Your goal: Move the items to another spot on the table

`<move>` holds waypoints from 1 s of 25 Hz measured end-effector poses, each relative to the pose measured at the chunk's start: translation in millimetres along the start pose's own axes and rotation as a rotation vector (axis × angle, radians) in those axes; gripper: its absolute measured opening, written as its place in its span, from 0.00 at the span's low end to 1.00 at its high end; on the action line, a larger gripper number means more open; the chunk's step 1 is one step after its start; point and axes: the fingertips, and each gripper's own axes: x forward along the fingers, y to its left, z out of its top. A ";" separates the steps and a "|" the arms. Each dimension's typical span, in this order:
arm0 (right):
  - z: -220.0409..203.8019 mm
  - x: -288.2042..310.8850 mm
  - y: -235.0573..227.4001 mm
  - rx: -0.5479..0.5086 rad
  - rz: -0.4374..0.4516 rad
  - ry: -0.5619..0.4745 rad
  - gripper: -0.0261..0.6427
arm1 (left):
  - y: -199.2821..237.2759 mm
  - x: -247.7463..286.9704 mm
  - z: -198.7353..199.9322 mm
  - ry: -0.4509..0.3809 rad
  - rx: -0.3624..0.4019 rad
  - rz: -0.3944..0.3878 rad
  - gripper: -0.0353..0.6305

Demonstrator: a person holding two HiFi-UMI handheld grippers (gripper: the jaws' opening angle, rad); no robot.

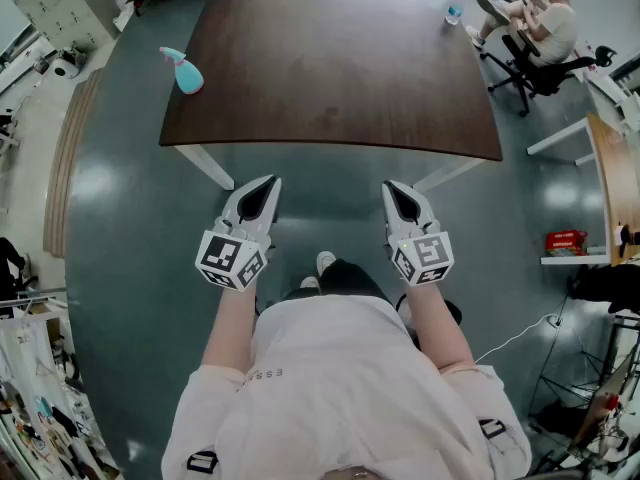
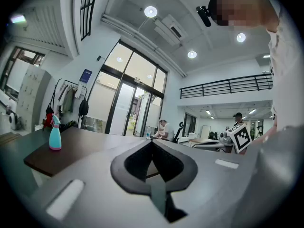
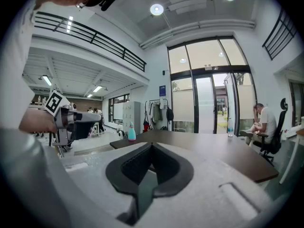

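1. Brown wood makes up the big table. The person stands in front of its near edge, a little way back from it.
2. A blue-green spray bottle stands upright by the table's left edge, toward the far left corner. I think this is a thing to be moved.
3. A small bottle stands near the far right corner. It is too small to tell much more about it.
4. The left tongs are pressed together with nothing between them. They point flat toward the table.
5. The right tongs are pressed together too, and they hold nothing. They tip down just a little.
6. Both tongs are held side by side, close to the person's body. They are over the floor, not over the table. This looks like a get-ready pose, so I think the job has not begun yet.
7. The tongs are likely closed because there is nothing to hold right now.
8. The left tongs are on the spray bottle's side, but the bottle is well apart from them. They would need to reach far forward and to the left, and spread wide first.
9. The spray bottle is tall and thin, so a bump could knock it over.
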 end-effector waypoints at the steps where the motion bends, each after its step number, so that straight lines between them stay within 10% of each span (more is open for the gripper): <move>1: -0.6 0.9 2.3 0.000 0.002 0.001 0.03 | 0.9 -1.2 -0.3 0.000 -0.001 -0.001 0.08; 16: -1.6 -4.2 9.0 -0.006 -0.002 0.011 0.03 | -2.3 -11.4 -1.0 -0.008 -0.012 0.002 0.08; 25: -3.4 32.1 25.9 0.020 0.084 0.014 0.03 | 22.9 -43.7 -2.3 -0.020 -0.019 0.131 0.08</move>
